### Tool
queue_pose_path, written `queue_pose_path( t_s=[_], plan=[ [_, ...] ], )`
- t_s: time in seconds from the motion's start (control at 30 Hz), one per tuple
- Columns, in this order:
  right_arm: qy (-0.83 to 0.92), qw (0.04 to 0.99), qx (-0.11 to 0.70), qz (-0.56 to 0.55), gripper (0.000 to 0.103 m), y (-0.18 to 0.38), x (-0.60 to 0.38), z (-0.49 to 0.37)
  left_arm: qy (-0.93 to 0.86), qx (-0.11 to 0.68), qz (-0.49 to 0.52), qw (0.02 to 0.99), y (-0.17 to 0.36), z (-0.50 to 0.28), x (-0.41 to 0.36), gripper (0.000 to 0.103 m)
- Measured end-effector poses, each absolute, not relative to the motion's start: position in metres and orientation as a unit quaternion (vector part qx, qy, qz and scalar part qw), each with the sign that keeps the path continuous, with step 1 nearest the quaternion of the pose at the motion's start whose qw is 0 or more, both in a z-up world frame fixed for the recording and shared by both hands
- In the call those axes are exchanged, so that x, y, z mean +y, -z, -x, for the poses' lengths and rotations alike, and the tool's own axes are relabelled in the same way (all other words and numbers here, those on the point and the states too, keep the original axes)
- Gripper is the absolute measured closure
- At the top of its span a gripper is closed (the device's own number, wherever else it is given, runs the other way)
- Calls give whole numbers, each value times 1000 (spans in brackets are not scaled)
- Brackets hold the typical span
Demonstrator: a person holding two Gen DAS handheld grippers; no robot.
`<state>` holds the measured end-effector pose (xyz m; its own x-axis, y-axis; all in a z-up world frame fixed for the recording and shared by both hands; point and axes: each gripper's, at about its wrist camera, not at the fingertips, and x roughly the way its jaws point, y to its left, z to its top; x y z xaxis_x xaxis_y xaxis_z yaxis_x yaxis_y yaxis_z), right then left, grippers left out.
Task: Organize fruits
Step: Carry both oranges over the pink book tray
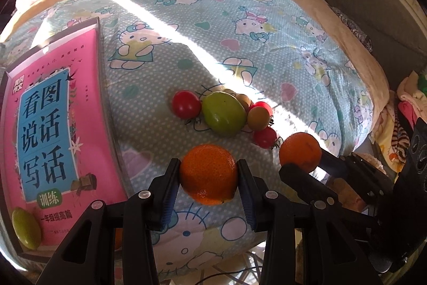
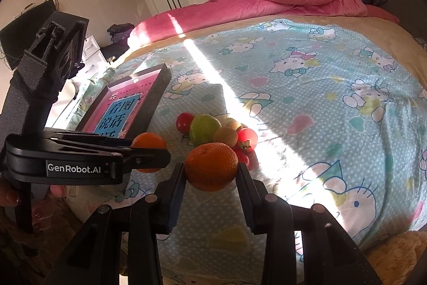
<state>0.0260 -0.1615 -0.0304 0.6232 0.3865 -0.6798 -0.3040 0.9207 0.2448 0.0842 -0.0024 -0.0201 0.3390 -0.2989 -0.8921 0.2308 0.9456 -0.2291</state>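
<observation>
Carrying two oranges at once, one pinched in each gripper above the bedsheet [image 1: 267, 50].

Farthest left lies the pink box [image 1: 53, 124], a green fruit [image 1: 26, 228] already in its near corner; the step in hand looks like delivering both oranges there. The left gripper [image 1: 208, 175] clamps its orange [image 1: 208, 172] between both pads, clear of the sheet; the right gripper [image 2: 210, 167] likewise squeezes the second orange [image 2: 210, 164]. Between and beyond them sits the fruit pile [image 1: 226, 114]: tomatoes, a green fruit, small brown ones. To do this well, keep each grip steady, stagger the hands so the tools do not collide, lower inside the box rim, and release gently so neither orange rolls.
</observation>
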Motion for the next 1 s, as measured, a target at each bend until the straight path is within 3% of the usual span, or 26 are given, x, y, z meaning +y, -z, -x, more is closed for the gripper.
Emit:
queue_pose_path(
  t_s=[1.0],
  plan=[
    [-245, 899, 363, -16, 64, 10, -111, -14, 63, 513, 115, 848, -13, -55, 122, 59]
  ],
)
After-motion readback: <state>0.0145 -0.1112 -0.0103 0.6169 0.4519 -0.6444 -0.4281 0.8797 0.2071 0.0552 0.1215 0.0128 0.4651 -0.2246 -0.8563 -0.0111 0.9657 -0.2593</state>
